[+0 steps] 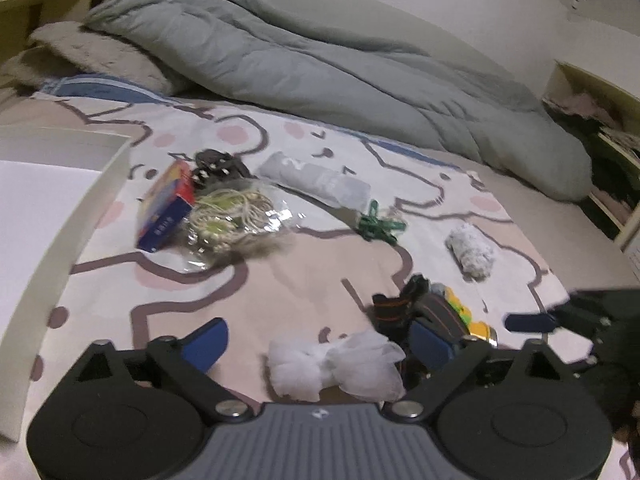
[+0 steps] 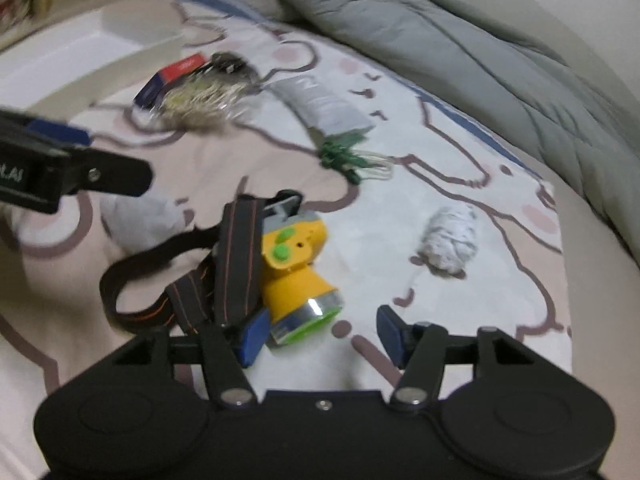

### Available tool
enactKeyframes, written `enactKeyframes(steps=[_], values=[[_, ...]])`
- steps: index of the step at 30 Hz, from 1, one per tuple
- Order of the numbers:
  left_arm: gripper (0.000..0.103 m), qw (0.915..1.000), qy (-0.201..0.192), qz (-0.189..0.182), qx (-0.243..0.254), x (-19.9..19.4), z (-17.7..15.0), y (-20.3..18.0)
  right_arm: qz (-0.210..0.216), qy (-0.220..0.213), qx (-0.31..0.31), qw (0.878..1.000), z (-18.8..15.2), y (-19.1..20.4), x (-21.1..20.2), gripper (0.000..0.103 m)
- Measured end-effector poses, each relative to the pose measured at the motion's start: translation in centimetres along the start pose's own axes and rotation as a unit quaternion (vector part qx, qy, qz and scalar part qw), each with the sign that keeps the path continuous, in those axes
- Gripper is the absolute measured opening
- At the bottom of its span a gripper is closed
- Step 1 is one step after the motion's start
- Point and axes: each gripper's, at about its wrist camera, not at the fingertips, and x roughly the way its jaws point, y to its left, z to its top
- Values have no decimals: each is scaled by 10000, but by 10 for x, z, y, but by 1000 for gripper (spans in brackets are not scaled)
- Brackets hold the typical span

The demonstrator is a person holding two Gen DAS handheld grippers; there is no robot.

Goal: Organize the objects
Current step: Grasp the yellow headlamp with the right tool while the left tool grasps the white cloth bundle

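Note:
Small objects lie scattered on a cartoon-print bedsheet. My left gripper point(image 1: 316, 344) is open, with a white mesh puff point(image 1: 334, 366) between its fingers. My right gripper point(image 2: 320, 332) is open around the lens end of a yellow headlamp point(image 2: 298, 276) with a black strap point(image 2: 236, 256); the headlamp also shows in the left wrist view point(image 1: 460, 312). Farther off lie a red and blue box point(image 1: 166, 206), a bag of cord point(image 1: 232, 220), a grey pouch point(image 1: 316, 178), green clips point(image 1: 380, 226) and a white rolled cloth point(image 1: 472, 250).
A white open box point(image 1: 80, 216) stands at the left of the bed. A grey-green duvet point(image 1: 320, 68) is bunched along the far side. Shelves point(image 1: 600, 120) stand beyond the bed's right edge.

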Motion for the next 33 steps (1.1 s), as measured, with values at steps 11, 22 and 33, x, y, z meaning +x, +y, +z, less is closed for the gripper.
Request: enactKeyframes(steps=[11, 22, 33], values=[[88, 9992, 261, -293, 54, 16, -15, 12, -362, -20, -1793, 9831, 8, 42, 35, 49], [85, 9987, 401, -315, 18, 25, -11, 11, -347, 748, -492, 9954, 8, 17, 21, 44], [70, 9977, 604, 115, 268, 37, -11, -10, -213, 1300, 612, 9894, -10, 15, 0, 44]])
